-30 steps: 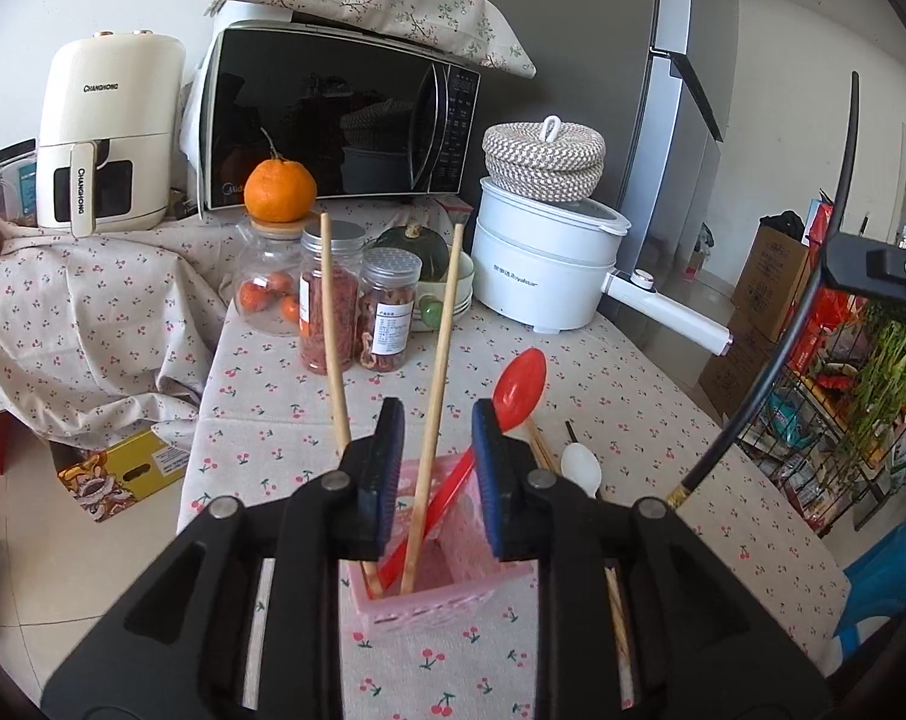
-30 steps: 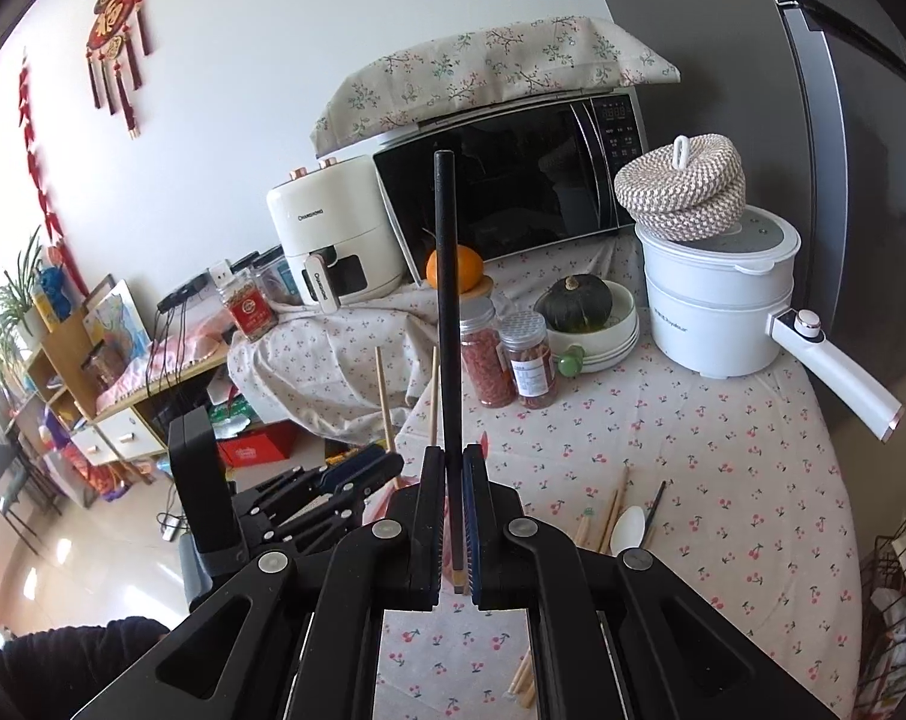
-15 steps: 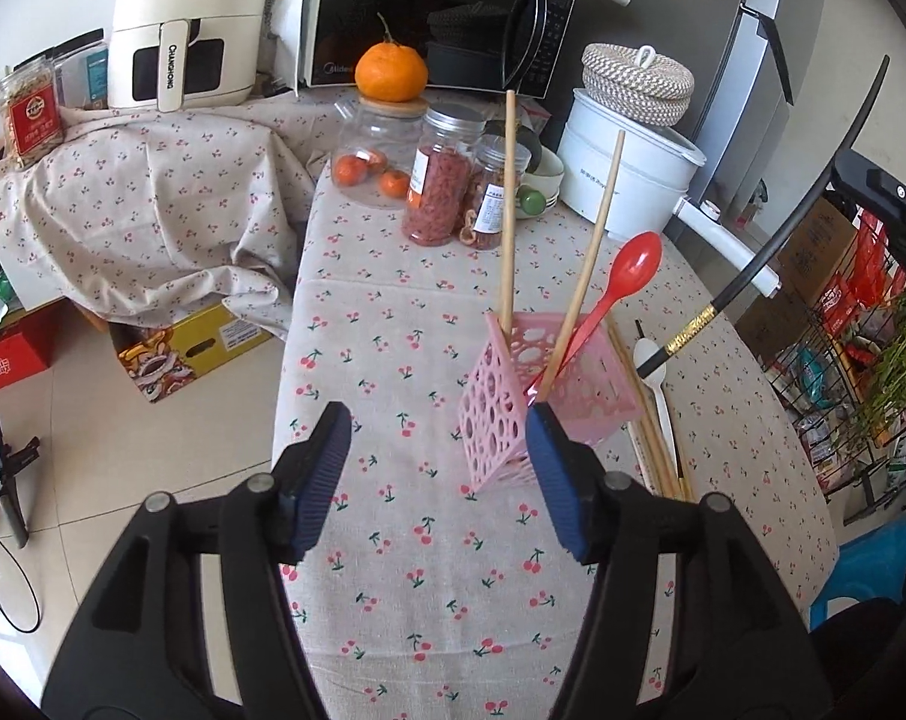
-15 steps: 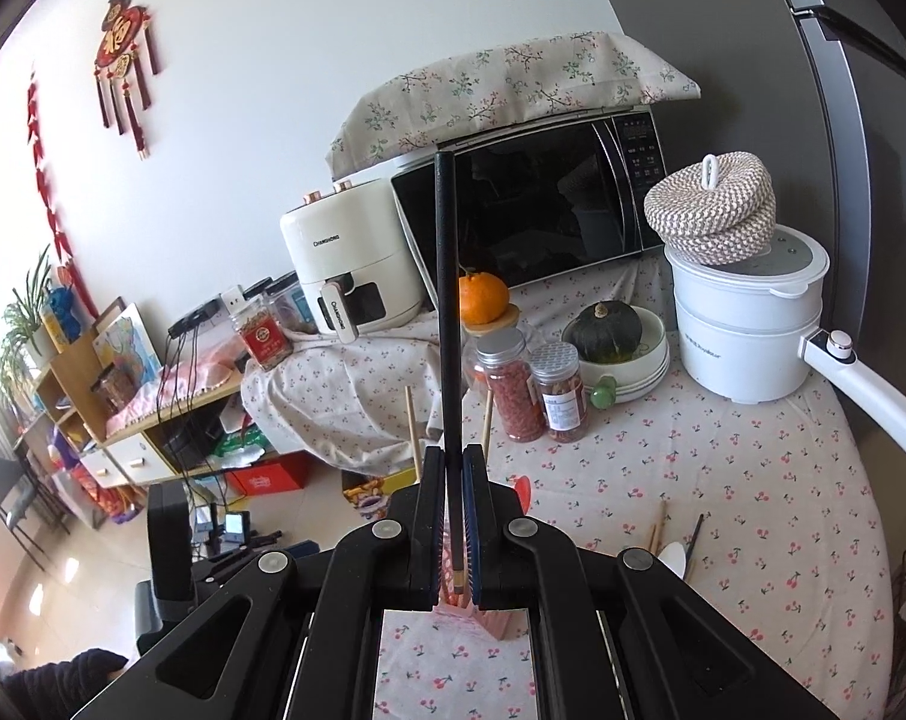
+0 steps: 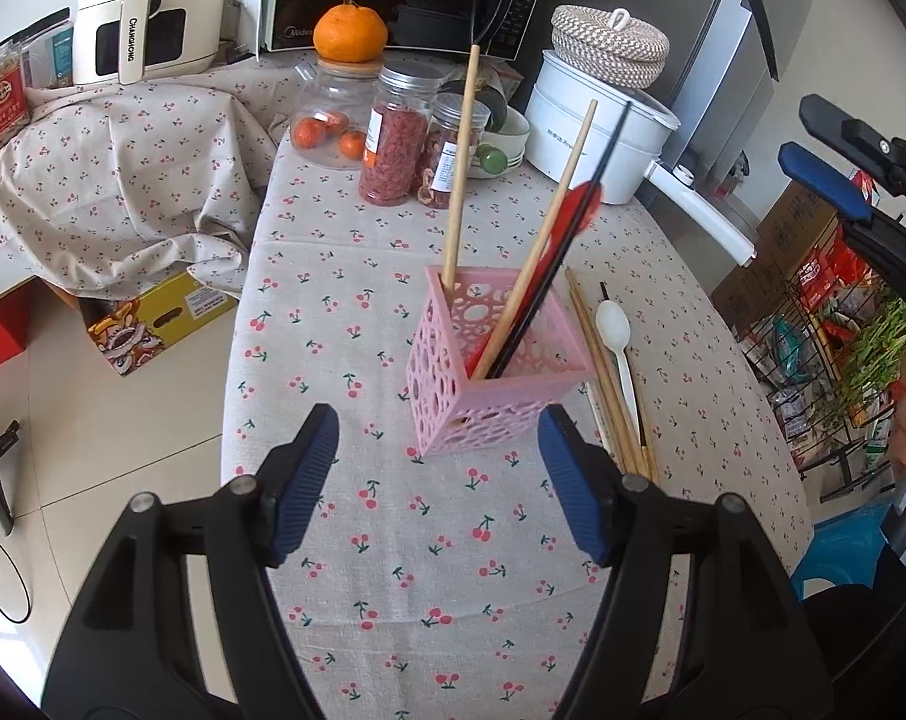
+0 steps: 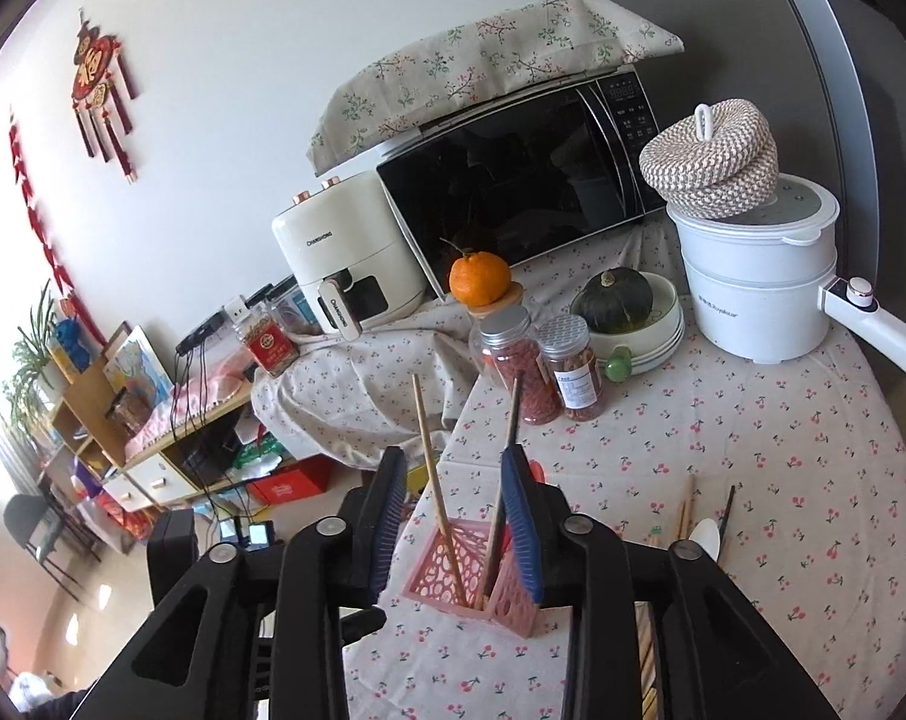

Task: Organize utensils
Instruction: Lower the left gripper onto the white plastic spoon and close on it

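Both grippers, left point(image 5: 438, 474) and right point(image 6: 456, 516), are opening with nothing between the pads, black chopstick point(image 5: 564, 252) dropped in pink holder point(image 5: 501, 360); next probably loose chopsticks point(image 5: 609, 390) beside it.

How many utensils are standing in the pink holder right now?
4 in the pink holder: one wooden chopstick upright at the back corner, another wooden chopstick, a black chopstick and a red spoon leaning together toward the front. Shorter items inside could be hidden.

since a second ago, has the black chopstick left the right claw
Yes. The black chopstick now stands in the pink holder on the table, leaning against the red spoon; the right claw is opening with nothing between its pads.
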`<move>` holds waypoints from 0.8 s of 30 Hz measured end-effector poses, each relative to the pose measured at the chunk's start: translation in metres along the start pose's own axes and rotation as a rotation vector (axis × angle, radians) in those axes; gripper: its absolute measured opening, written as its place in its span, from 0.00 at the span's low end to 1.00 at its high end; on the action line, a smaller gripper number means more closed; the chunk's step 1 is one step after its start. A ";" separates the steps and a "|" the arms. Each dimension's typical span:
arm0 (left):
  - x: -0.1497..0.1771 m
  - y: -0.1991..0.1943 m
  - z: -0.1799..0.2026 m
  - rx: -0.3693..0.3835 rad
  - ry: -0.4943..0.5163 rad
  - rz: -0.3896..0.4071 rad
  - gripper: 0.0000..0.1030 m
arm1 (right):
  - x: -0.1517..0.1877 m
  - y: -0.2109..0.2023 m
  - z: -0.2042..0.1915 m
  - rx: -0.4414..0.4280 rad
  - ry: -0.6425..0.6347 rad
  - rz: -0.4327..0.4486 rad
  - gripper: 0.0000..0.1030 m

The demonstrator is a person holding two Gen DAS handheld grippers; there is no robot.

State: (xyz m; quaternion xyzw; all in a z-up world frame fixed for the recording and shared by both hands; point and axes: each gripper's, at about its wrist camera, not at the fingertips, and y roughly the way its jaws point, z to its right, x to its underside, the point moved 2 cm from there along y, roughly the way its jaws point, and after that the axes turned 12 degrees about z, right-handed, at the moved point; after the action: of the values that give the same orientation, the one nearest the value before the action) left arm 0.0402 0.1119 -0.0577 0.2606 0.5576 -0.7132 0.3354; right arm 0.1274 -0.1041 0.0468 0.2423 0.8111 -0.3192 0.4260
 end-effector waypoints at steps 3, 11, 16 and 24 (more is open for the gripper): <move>0.000 -0.004 0.010 -0.008 -0.009 -0.004 0.76 | -0.004 -0.015 0.006 0.013 0.002 0.011 0.51; 0.008 -0.002 0.048 -0.045 0.022 -0.022 0.81 | 0.014 -0.051 0.034 0.153 -0.075 -0.031 0.72; 0.014 0.002 0.078 -0.049 0.066 -0.021 0.81 | 0.028 -0.069 0.060 0.249 -0.101 -0.059 0.85; 0.021 0.020 0.116 -0.025 0.125 -0.060 0.83 | 0.051 -0.076 0.094 0.376 -0.134 -0.162 0.92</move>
State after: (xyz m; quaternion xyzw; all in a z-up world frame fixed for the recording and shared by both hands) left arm 0.0425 -0.0072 -0.0578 0.2836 0.5937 -0.6984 0.2816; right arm 0.1006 -0.2172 -0.0137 0.2297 0.7240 -0.5137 0.3990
